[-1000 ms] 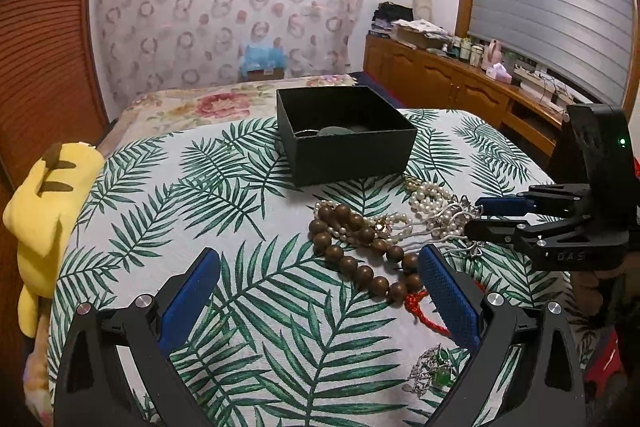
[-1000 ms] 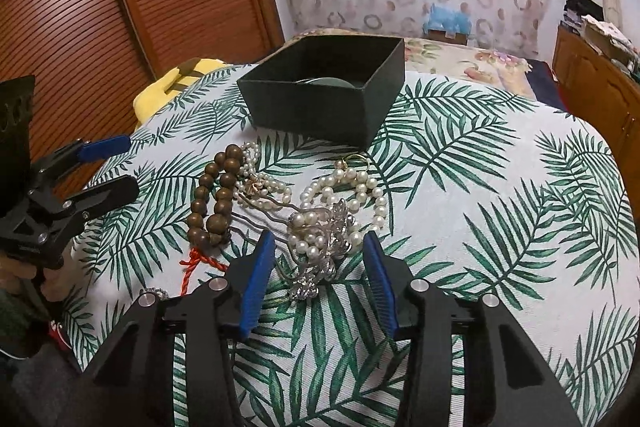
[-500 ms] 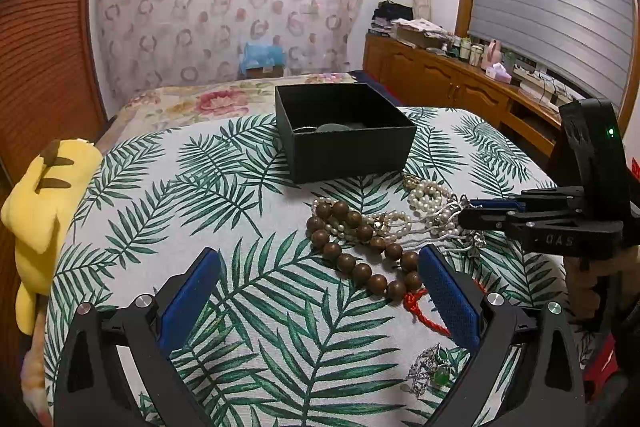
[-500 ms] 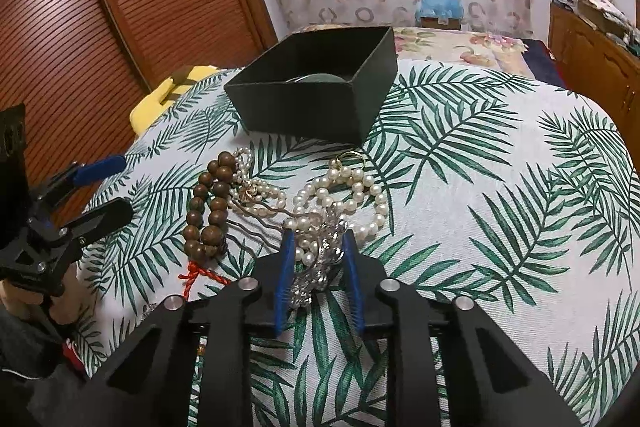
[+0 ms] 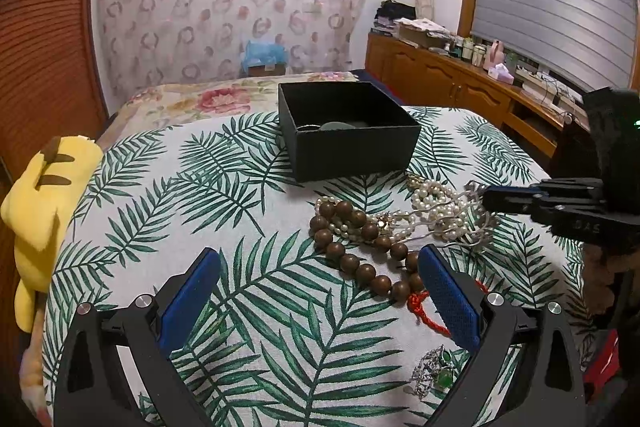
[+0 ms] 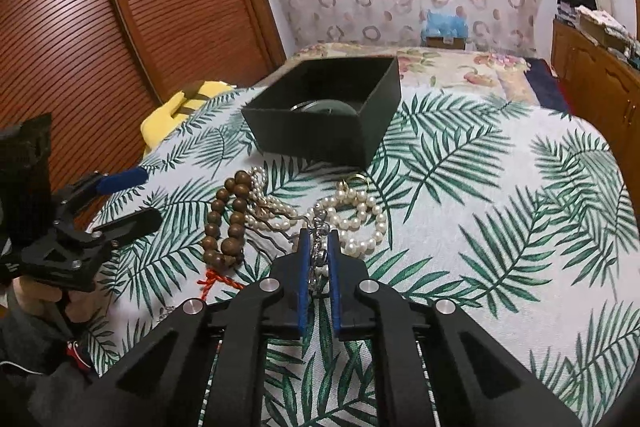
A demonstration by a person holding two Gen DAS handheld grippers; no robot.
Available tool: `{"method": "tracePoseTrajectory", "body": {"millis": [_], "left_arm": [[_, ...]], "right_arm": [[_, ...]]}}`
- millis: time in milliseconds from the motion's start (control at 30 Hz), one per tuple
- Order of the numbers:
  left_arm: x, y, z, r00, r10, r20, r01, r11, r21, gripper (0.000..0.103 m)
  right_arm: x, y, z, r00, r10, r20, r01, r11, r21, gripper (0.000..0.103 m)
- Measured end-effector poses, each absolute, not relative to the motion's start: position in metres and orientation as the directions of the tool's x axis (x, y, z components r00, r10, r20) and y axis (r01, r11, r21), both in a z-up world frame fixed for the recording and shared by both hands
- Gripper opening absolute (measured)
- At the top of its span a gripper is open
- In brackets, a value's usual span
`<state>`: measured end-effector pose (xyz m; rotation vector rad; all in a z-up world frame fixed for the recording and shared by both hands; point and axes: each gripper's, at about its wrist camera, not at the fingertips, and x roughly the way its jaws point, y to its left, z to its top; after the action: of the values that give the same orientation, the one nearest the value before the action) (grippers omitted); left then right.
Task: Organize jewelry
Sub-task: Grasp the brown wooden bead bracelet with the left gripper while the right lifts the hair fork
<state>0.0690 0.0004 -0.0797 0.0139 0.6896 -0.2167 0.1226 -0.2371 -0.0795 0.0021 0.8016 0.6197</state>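
Room: bedroom, louvred wooden doors at left, patterned curtain behind, wooden cabinets at right.
Surface: palm-leaf cloth [image 5: 224, 187] over a rounded surface; flowered bed [image 5: 192, 99] behind it.
Landmark: black box [image 5: 348, 131], open-topped, at the far middle of the cloth; something greenish and round inside.
Yellow plush [image 5: 44, 211]: well left of the box, at the cloth's left edge.
Left gripper [image 5: 316, 303]: nearer the camera than the box, fingers [image 5: 188, 299] spread wide, nothing between them, leaf cloth below.
Wooden bead strand [image 5: 360, 255]: in front of the box, slightly right; red cord [image 5: 424, 311] at its near end, beside the left gripper's right finger.
Pearl strands [image 5: 436, 211]: in front of the box toward its right, tangled with the wooden beads.
Green-stone ornament [image 5: 434, 373]: far in front of the box, close to the left gripper's right finger.
Silver ornament [image 6: 318, 247]: at the pearls' near side, in front of the box.
Right gripper [image 6: 319, 247]: in front of the box to the right, fingers closing, nearly together, blue pads pressing the silver ornament.
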Motion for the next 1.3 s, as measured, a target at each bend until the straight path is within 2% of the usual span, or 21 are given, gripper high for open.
{"method": "tracePoseTrajectory", "body": {"millis": [233, 300, 367, 533, 800, 867, 933, 967, 1133, 1300], "left_arm": [[0.082, 0.0, -0.085, 0.728, -0.198, -0.656, 0.209, 0.976, -0.062, 0.095], [0.088, -0.002, -0.088, 0.711, -0.205, -0.672, 0.22, 0.973, -0.064, 0.084], [0.095, -0.003, -0.091, 0.686, -0.216, -0.695, 0.23, 0.97, -0.075, 0.065], [0.116, -0.005, -0.103, 0.624, -0.238, -0.744, 0.234, 0.966, -0.113, 0.043], [0.122, -0.019, -0.109, 0.627, -0.184, -0.757, 0.236, 0.971, -0.041, 0.041], [0.121, -0.02, -0.109, 0.624, -0.188, -0.759, 0.244, 0.969, -0.04, 0.029], [0.12, -0.02, -0.107, 0.625, -0.179, -0.76, 0.247, 0.969, -0.025, 0.023], [0.12, -0.021, -0.108, 0.621, -0.17, -0.765, 0.25, 0.968, -0.012, 0.013], [0.115, -0.022, -0.107, 0.625, -0.171, -0.761, 0.27, 0.963, 0.005, 0.012], [0.107, -0.021, -0.09, 0.666, -0.19, -0.721, 0.271, 0.963, -0.003, 0.012]], "right_arm": [[0.119, -0.245, -0.068, 0.56, 0.52, -0.645, -0.519, 0.827, 0.216, 0.009], [0.119, -0.246, -0.066, 0.57, 0.516, -0.64, -0.519, 0.829, 0.206, 0.009], [0.119, -0.247, -0.064, 0.573, 0.517, -0.636, -0.521, 0.829, 0.205, 0.009], [0.12, -0.248, -0.062, 0.583, 0.513, -0.631, -0.523, 0.83, 0.192, 0.009], [0.121, -0.247, -0.058, 0.589, 0.514, -0.624, -0.526, 0.83, 0.187, 0.009], [0.121, -0.246, -0.058, 0.589, 0.513, -0.624, -0.526, 0.83, 0.186, 0.009], [0.122, -0.247, -0.058, 0.589, 0.513, -0.624, -0.526, 0.83, 0.185, 0.009], [0.122, -0.246, -0.058, 0.59, 0.512, -0.624, -0.525, 0.831, 0.185, 0.009], [0.121, -0.246, -0.058, 0.588, 0.515, -0.624, -0.527, 0.829, 0.188, 0.009], [0.122, -0.245, -0.054, 0.591, 0.512, -0.623, -0.529, 0.829, 0.179, 0.009]]}}
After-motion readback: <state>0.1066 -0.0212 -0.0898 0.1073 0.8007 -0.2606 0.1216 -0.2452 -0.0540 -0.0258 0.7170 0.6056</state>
